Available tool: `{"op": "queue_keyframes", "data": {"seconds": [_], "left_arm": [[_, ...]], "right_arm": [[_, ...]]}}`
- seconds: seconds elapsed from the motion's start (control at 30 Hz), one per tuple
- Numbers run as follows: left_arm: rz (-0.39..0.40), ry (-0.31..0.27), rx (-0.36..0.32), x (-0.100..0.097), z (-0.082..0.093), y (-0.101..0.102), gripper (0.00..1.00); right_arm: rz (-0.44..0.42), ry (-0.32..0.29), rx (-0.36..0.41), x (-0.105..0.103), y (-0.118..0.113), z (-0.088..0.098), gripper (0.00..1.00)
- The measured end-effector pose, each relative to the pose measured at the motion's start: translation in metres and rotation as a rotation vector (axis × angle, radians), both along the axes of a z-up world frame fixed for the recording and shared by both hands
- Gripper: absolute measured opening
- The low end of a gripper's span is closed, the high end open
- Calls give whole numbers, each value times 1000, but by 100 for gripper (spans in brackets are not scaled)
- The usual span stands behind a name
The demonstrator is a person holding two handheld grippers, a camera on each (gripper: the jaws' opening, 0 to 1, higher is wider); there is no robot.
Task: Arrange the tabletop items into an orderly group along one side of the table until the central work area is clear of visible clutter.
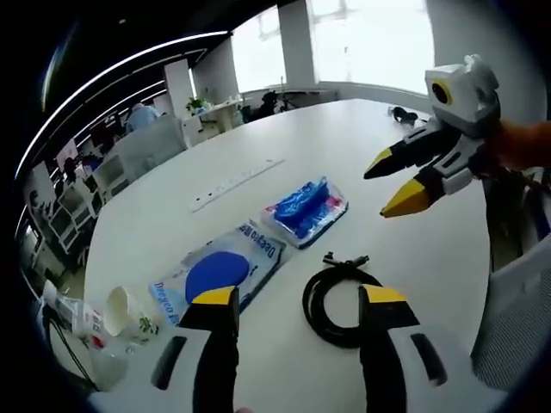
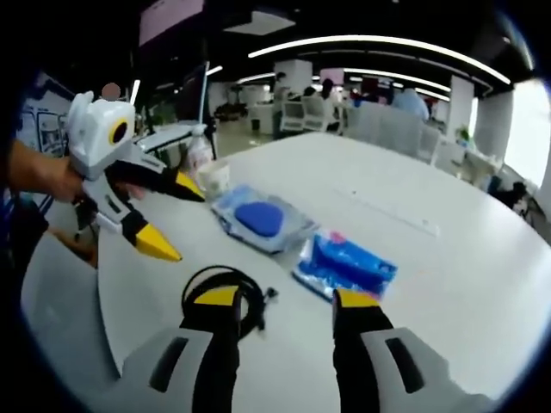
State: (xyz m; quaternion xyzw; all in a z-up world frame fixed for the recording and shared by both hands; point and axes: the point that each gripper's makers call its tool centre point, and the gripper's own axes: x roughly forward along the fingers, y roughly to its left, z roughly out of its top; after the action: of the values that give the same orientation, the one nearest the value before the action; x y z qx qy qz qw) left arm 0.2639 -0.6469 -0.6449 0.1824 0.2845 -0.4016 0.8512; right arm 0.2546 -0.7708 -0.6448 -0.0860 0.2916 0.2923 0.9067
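White desk (image 1: 413,258): coiled black cable (image 1: 337,303), two blue packets (image 1: 306,209) (image 1: 224,268), paper cup (image 1: 127,311). Left gripper (image 1: 298,303) and right gripper (image 2: 281,303) fingers open, empty.

A white table (image 1: 362,155) carries a coiled black cable (image 1: 337,303), a blue packet (image 1: 306,210) and a clear bag with a blue disc (image 1: 219,271). Near its edge lies a paper cup (image 1: 126,311), and farther off what looks like a white power strip (image 1: 237,183).

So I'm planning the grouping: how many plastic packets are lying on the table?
2. The packet with the blue round item lies near the paper cup; the blue wrapped pack lies beside it, near the black cable.
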Motion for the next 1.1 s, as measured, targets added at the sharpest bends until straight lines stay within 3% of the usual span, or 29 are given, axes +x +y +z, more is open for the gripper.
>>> {"op": "queue_keyframes", "data": {"seconds": [0.33, 1.1], "left_arm": [[-16, 39, -4, -5, -13, -4, 47], [-5, 97, -7, -12, -39, -2, 45]], "right_arm": [[12, 41, 10, -5, 8, -16, 33], [32, 113, 17, -15, 24, -46, 33]]}}
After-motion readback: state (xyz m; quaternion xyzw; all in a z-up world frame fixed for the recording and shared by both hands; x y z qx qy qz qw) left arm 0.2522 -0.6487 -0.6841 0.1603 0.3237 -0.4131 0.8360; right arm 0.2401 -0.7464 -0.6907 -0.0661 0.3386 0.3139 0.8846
